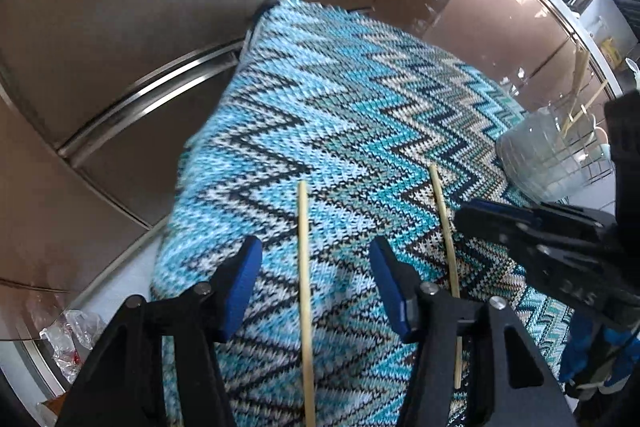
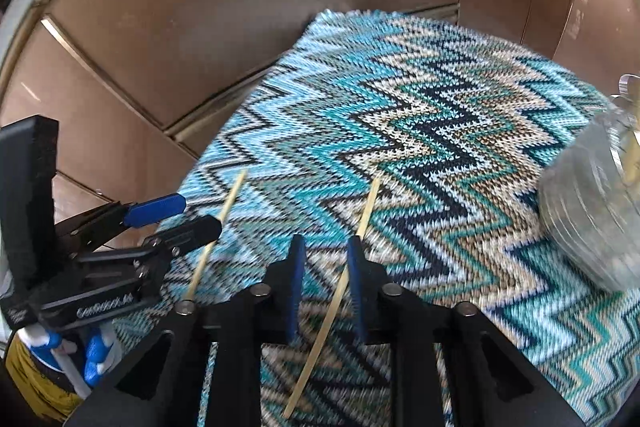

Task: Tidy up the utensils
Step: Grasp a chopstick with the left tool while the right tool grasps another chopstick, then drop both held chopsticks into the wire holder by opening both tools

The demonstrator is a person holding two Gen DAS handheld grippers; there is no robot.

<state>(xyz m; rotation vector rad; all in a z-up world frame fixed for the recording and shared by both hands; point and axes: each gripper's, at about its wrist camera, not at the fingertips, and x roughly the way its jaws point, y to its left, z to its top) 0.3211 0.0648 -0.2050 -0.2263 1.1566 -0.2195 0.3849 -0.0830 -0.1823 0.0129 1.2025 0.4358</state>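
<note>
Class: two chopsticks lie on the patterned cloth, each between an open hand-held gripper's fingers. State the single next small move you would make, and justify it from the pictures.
Probably close the left hand-held gripper on its chopstick. Its jaws are open with the stick lying on the cloth between them. The right hand-held gripper likewise straddles the other chopstick, and the glass holder to the right already holds sticks.

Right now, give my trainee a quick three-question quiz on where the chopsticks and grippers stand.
1. True or false: the left gripper is shut on a chopstick.
2. How many chopsticks lie flat on the zigzag cloth?
3. The glass holder sits: A) left of the cloth, B) at its right side, C) on the floor.

Key: 1 false, it is open around the left chopstick. 2 two; the other is the right chopstick. 3 B.
</note>
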